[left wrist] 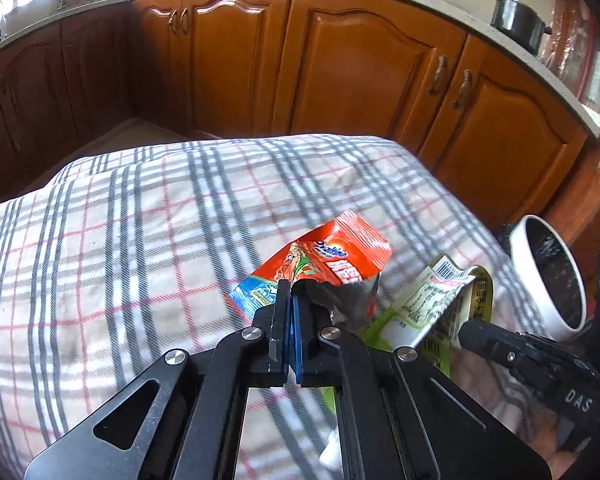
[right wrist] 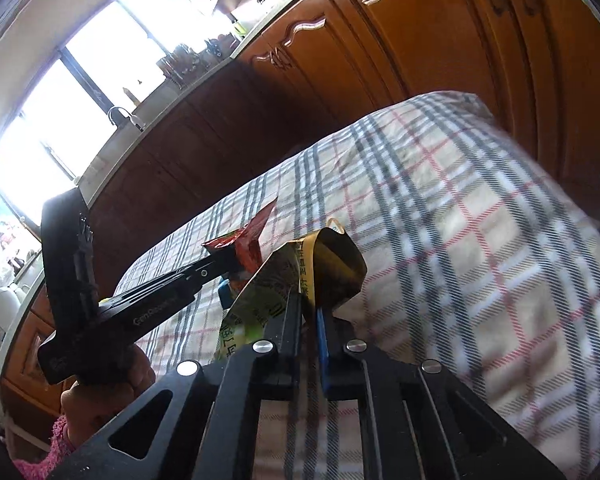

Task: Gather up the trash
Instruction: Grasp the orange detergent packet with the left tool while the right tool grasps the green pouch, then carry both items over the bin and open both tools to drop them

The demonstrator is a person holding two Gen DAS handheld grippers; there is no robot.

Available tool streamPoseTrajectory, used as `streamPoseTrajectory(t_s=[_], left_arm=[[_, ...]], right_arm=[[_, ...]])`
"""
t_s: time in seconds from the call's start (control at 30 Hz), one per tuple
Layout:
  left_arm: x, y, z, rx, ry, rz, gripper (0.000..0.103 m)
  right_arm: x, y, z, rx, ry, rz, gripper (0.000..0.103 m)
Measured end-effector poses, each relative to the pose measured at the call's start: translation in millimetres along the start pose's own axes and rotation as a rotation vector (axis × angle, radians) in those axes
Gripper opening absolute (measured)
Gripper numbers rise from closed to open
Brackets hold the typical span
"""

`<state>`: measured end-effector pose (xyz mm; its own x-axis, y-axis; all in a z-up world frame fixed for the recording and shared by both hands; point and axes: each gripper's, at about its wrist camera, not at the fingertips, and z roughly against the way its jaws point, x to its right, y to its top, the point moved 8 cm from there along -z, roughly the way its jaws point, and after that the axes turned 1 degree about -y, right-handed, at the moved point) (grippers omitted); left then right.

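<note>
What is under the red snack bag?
Under the red snack bag you can see the checked cloth covering the table. Beside it lies the green wrapper. Whatever sits directly beneath the bag, and under the cloth, is covered.

Support surface: table (left wrist: 120, 240) covered by a plaid cloth (left wrist: 180, 208), cream ground with grey and red lines, slightly rumpled; cloth drapes over the far edge and far right corner; red snack wrapper (left wrist: 332, 256) lies near the right edge; green-and-white wrapper (left wrist: 424, 304) just beside it, closer to that edge; contact between the two cannot be told.
</note>
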<state>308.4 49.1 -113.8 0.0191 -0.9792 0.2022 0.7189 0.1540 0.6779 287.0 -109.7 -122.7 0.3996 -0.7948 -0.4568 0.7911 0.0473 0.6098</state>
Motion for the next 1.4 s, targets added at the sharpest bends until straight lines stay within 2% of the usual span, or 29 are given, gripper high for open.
streamPoseTrajectory(t_s=[0.13, 0.4, 0.63, 1.1, 1.4], left_arm=[[25.1, -6.3, 14.8, 0.013, -0.056, -0.005, 0.001], [87.0, -16.6, 33.6, 0.017, -0.156, -0.048, 0.001], [140.7, -22.8, 42.0, 0.01, -0.227, -0.097, 0.001], [207.3, -28.2, 41.3, -0.006, -0.287, -0.177, 0.0], [234.1, -27.0, 39.5, -0.003, -0.298, -0.216, 0.001]], right_arm=[[13.8, 1.4, 29.6, 0.047, -0.024, -0.007, 0.003], [45.5, 6.2, 105.6, 0.199, -0.105, -0.024, 0.003], [70.8, 2.4, 150.4, 0.268, -0.155, -0.044, 0.003], [122.9, 2.9, 213.5, 0.356, -0.25, -0.097, 0.003], [136.7, 3.4, 227.8, 0.382, -0.278, -0.114, 0.003]])
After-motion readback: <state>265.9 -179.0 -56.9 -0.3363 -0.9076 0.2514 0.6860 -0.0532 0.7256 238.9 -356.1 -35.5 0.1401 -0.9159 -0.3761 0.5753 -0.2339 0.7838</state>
